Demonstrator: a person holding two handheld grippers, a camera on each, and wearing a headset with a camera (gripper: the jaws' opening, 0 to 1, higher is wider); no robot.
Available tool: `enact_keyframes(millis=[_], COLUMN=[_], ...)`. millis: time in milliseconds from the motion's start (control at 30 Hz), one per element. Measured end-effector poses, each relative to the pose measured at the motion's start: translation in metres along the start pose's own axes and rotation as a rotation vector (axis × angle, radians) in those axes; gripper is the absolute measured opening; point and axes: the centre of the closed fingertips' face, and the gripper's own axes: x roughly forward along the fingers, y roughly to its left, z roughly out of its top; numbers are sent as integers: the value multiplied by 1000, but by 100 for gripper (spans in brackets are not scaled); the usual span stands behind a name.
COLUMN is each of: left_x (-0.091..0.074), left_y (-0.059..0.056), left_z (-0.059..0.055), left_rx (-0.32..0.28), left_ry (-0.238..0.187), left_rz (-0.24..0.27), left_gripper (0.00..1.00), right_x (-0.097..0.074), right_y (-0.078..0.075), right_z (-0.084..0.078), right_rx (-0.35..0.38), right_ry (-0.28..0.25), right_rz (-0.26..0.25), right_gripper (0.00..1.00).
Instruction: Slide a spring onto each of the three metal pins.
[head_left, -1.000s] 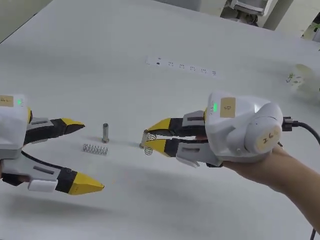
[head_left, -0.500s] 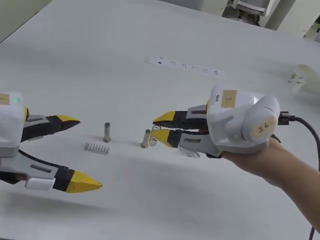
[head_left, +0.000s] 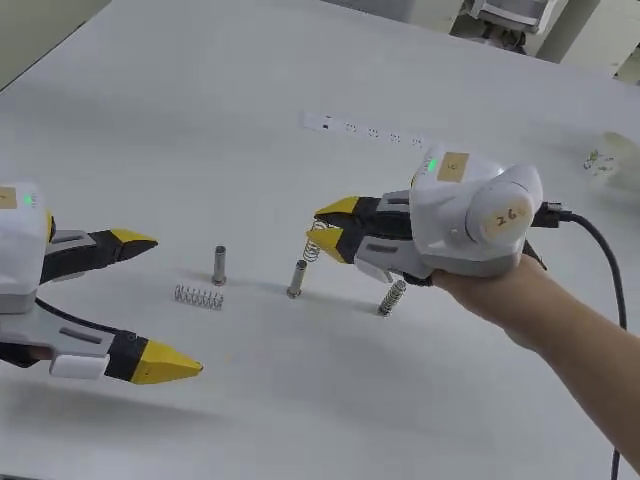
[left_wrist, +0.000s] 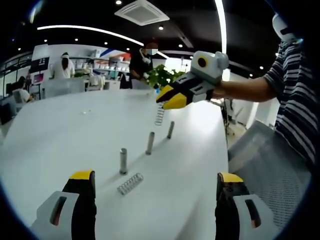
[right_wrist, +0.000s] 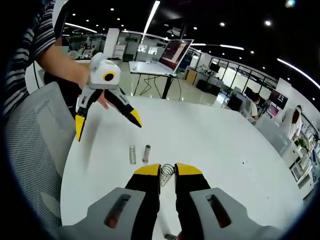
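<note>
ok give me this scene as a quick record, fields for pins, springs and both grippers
table: white
pins: three upright; left pin and middle pin bare, right pin seems to carry a spring
loose spring: lying beside left pin
right gripper: fingers shut on held spring, near middle pin
left gripper: fingers open, empty

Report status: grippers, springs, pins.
Right hand-held gripper shut on a spring, near the middle pin. Left hand-held gripper open, empty. One loose spring lies beside the left pin; both pins bare. Nothing in the way.
</note>
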Motion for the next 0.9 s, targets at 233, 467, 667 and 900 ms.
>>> enact_keyframes(millis=[233, 467, 667, 900], left_x=[-2, -3, -3, -5], left_y=[2, 3, 4, 3], left_z=[-2, -2, -1, -3], left_rx=[-6, -9, -12, -14], left_ry=[0, 0, -5, -5], left_rz=[4, 7, 9, 13], left_gripper=[98, 98, 98, 98], right_x=[5, 8, 13, 17], right_y=[-1, 1, 2, 4], right_z=[-3, -7, -9, -13], right_rx=[13, 18, 11, 11], right_ry=[8, 16, 26, 36], right_rz=[0, 10, 15, 24], right_gripper=[8, 8, 8, 8])
